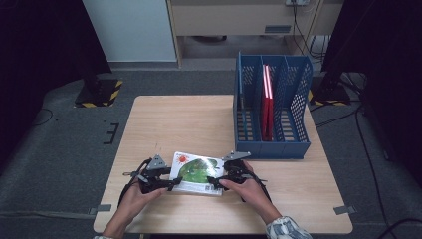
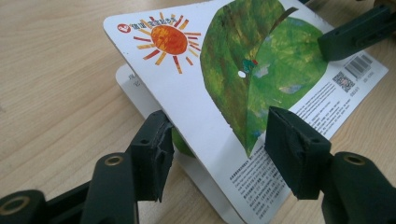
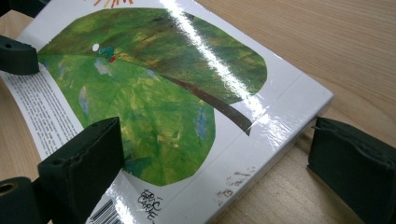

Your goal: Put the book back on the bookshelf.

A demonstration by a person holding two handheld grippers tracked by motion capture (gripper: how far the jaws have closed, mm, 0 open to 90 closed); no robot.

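High view: L gripper (image 1: pixel 171 183) fingers straddle book (image 1: pixel 196 172) cover (lifted); R gripper (image 1: pixel 215 181) fingers wide.

A glossy white hardcover picture book (image 3: pixel 187 107) with a large painted green leaf on its cover lies on the pale wooden table (image 3: pixel 327 42), its spine facing right. The right gripper (image 3: pixel 212 158) straddles the book's near corner: one black ribbed pad (image 3: pixel 88 163) sits over the cover at the lower left, the other (image 3: pixel 355 163) stands just off the spine, on the table side, with a gap showing. Another black jaw (image 3: pixel 16 56) lies over the book's far left edge, above lines of small print.
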